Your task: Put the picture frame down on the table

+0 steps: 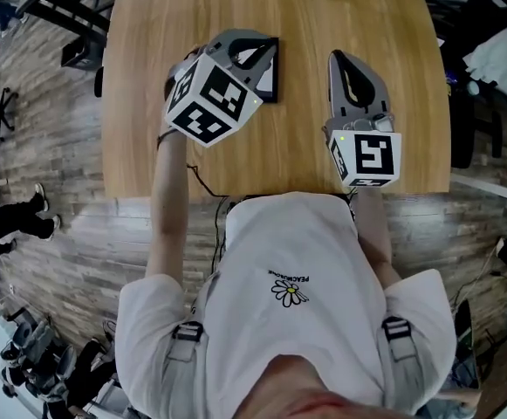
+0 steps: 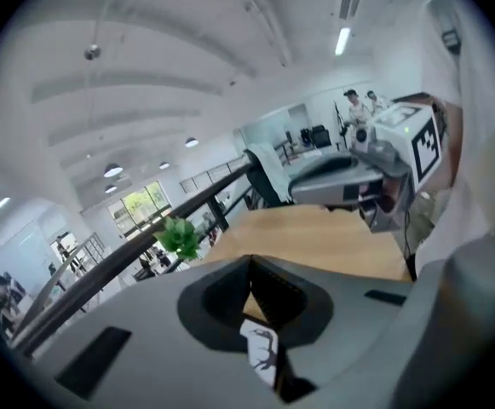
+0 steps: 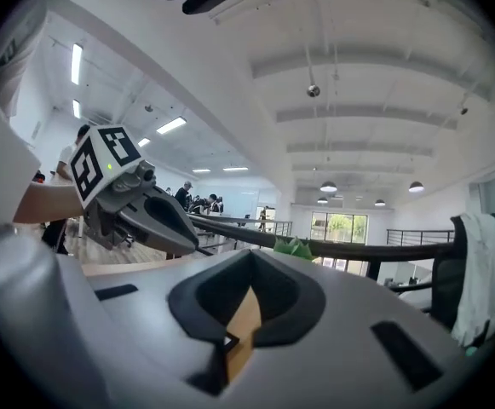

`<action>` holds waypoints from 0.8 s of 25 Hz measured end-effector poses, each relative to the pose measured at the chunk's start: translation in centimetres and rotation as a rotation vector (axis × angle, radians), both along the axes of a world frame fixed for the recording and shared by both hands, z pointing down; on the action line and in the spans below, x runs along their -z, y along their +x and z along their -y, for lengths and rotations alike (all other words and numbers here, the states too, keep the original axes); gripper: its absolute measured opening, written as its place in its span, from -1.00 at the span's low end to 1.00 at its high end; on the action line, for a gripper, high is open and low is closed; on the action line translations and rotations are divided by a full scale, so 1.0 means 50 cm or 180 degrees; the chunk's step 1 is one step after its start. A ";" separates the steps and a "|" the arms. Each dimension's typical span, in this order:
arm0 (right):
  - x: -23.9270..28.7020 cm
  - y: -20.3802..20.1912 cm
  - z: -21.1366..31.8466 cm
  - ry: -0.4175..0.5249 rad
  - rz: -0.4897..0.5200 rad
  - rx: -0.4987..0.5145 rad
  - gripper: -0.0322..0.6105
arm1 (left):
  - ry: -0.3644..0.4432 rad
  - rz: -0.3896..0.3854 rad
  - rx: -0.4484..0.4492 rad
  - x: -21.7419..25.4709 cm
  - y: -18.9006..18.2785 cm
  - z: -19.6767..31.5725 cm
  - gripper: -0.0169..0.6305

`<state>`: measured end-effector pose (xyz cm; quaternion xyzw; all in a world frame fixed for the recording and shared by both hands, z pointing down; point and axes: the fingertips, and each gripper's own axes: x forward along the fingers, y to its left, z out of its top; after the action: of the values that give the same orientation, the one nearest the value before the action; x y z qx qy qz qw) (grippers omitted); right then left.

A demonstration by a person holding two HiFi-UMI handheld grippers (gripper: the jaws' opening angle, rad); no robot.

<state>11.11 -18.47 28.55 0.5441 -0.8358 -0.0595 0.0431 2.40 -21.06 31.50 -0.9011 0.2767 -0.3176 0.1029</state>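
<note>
Largely covered in the head view: of the thin black-edged picture frame with a white picture (image 1: 271,70), only one black side and a narrow white strip showing past the grey left gripper (image 1: 257,55). Hard to tell there whether resting on the light wooden table (image 1: 148,42) or held a little above it. Placed over the far middle part of the table.

In the left gripper view, seen almost edge-on and low between the jaws, lower end cut off by the gripper body. White face with a small dark branching drawing, too small to make out. Left gripper clenched on the frame, jaw tips meeting just beyond it.

Grey right gripper (image 1: 336,58) over the table's right half, beside the frame but apart from it. In the right gripper view, jaws together at the tips, only a narrow slit of table wood between them, nothing gripped. A tiny dark corner low in that slit, not clear enough to name.

Small green plant (image 2: 179,235) at the far edge of the table.
</note>
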 end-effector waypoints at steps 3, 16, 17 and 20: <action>0.024 -0.008 -0.004 0.0163 -0.0032 -0.0016 -0.88 | 0.0167 -0.0965 0.0337 0.081 -0.016 -0.018 -0.90; -0.003 -0.006 -0.037 0.0129 0.0007 -0.0147 -0.88 | 0.0711 -0.2144 0.1882 0.077 -0.130 -0.098 -0.90; -0.013 -0.004 -0.038 0.0088 0.0038 -0.0165 -0.88 | 0.0776 -0.2103 0.1963 0.071 -0.133 -0.102 -0.90; -0.038 -0.003 -0.043 -0.0008 0.0047 -0.0186 -0.88 | 0.0918 -0.1985 0.2057 0.056 -0.134 -0.109 -0.90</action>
<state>10.96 -16.34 30.44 0.5687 -0.8199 -0.0533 0.0393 -4.30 -15.59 28.69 -0.7977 0.6020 -0.0059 0.0348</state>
